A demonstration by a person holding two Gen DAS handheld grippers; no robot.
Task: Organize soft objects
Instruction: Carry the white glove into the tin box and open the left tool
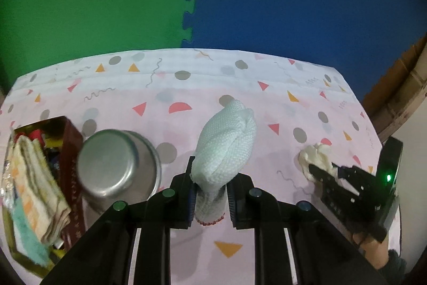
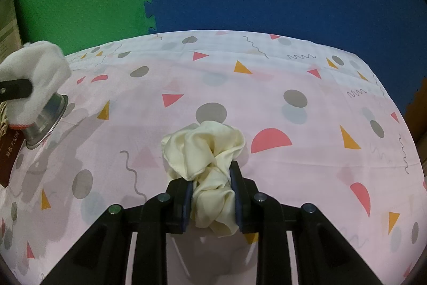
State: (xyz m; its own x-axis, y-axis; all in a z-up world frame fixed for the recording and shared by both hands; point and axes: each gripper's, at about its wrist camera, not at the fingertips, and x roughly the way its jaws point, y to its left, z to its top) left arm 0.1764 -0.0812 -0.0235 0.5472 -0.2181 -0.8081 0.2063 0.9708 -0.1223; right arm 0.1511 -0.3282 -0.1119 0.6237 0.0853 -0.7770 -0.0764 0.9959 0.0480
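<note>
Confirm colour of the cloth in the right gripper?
Cream, plain: the cloth is bunched in the right gripper. Right wrist view shows it best.

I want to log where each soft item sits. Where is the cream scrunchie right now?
The cream scrunchie is clamped in the right gripper at the centre of the right wrist view, resting on the patterned tablecloth, far right of the steel cup.

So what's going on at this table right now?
A person works with a handheld gripper in each hand over a table with a patterned cloth. The left gripper is shut on a white knitted cloth. The right gripper is shut on a cream scrunchie, which looks to be resting on the cloth. At the left stand an upturned metal cup and a box already holding folded fabrics.
</note>
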